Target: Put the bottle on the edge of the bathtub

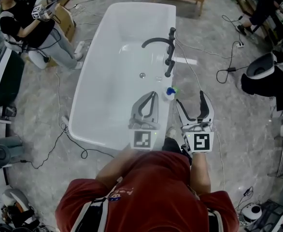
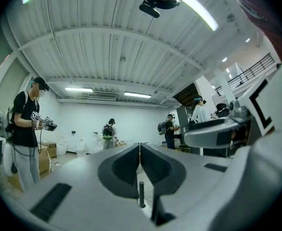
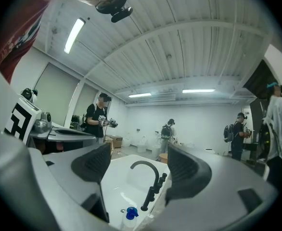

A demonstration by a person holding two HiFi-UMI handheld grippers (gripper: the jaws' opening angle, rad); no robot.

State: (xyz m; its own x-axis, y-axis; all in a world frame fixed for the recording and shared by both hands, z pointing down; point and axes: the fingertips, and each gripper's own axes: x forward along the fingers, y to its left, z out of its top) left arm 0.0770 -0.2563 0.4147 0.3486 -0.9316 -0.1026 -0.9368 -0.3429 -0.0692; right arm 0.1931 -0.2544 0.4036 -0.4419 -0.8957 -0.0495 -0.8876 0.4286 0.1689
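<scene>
The bottle (image 1: 169, 94), clear with a blue cap, stands upright on the right-hand rim of the bathtub (image 1: 141, 5), just below centre of the head view. It is a little nearer the bottom of the frame than the black faucet (image 1: 161, 42) fixed to that same rim. In the right gripper view the bottle (image 3: 130, 214) shows low in the frame, below the gap between the jaws and in front of the faucet (image 3: 148, 170).

The right tool (image 1: 189, 96) is spread wide with nothing between its jaws; it hangs just beside the bottle, outside the tub and apart from it. The left tool (image 1: 152, 94) is pressed together on nothing, its tips over the tub's inner wall, close to the bottle's other side.

Judging from this, the placing step looks done: the bottle rests on the edge and neither tool grips it. What remains is probably only to draw both tools back without knocking the bottle, which sits between them on a narrow rim.
</scene>
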